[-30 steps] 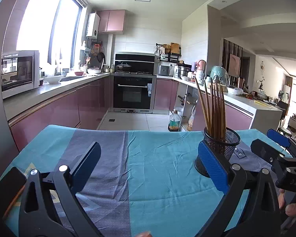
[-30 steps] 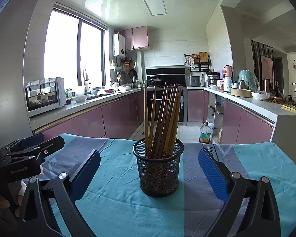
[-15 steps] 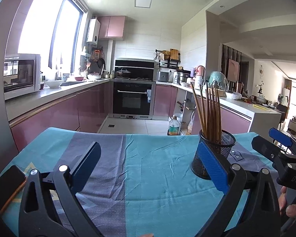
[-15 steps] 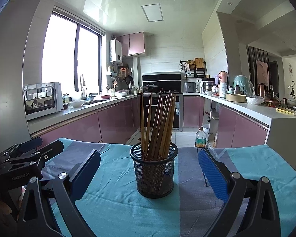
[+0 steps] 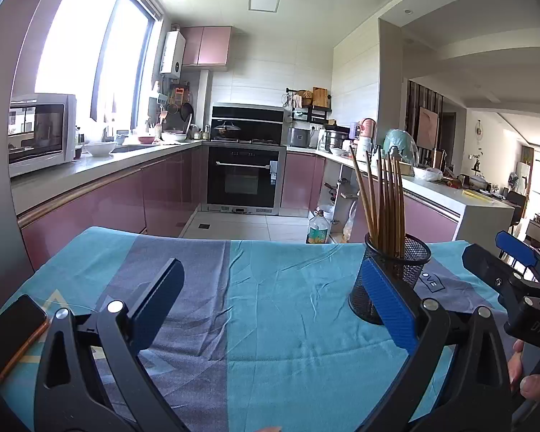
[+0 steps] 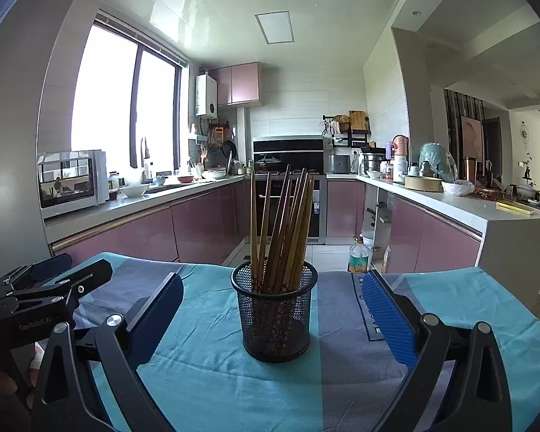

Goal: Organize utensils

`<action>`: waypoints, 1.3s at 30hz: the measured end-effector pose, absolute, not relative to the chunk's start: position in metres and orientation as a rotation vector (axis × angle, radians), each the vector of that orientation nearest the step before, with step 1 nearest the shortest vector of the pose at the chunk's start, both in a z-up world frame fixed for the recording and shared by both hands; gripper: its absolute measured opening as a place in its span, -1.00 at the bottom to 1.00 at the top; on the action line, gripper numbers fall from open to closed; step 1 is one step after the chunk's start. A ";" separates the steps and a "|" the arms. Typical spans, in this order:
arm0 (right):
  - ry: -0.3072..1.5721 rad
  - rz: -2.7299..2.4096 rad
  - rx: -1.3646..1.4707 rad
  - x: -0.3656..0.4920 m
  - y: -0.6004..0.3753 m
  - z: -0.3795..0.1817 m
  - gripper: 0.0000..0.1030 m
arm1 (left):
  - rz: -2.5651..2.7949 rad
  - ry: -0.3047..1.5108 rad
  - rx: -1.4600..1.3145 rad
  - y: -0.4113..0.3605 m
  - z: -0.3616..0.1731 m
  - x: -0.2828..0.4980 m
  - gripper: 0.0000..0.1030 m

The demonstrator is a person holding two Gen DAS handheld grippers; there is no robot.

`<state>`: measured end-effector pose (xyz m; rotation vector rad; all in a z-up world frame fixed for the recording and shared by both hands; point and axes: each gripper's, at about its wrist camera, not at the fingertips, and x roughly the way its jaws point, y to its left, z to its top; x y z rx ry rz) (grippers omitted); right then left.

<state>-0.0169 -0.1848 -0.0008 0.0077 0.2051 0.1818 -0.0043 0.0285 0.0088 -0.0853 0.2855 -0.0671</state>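
A black mesh holder (image 6: 275, 311) stands upright on the teal and grey tablecloth (image 6: 212, 378), filled with several brown wooden chopsticks (image 6: 282, 230). My right gripper (image 6: 270, 320) is open, its blue-padded fingers on either side of the holder and nearer than it, not touching. In the left wrist view the same holder (image 5: 396, 277) sits to the right, partly behind the right finger of my left gripper (image 5: 273, 309), which is open and holds nothing. The right gripper (image 5: 514, 273) shows at that view's right edge.
A phone (image 5: 10, 334) lies on the cloth at the left edge. A person's fingers (image 5: 525, 378) show at the lower right. Beyond the table are pink kitchen cabinets, an oven (image 5: 244, 176), a microwave (image 5: 39, 133) and a bottle (image 6: 358, 255) on the floor.
Both views have risen slightly, so the holder sits lower and a little farther left in each frame. Both grippers stay open; nothing was grasped.
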 end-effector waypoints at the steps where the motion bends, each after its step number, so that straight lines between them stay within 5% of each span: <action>1: 0.208 0.181 0.008 -0.017 -0.185 -0.001 0.87 | -0.068 0.286 -0.087 0.029 0.009 -0.004 0.89; 39: 0.200 0.107 -0.016 -0.022 -0.183 0.003 0.87 | -0.062 0.293 -0.071 0.024 0.007 -0.010 0.89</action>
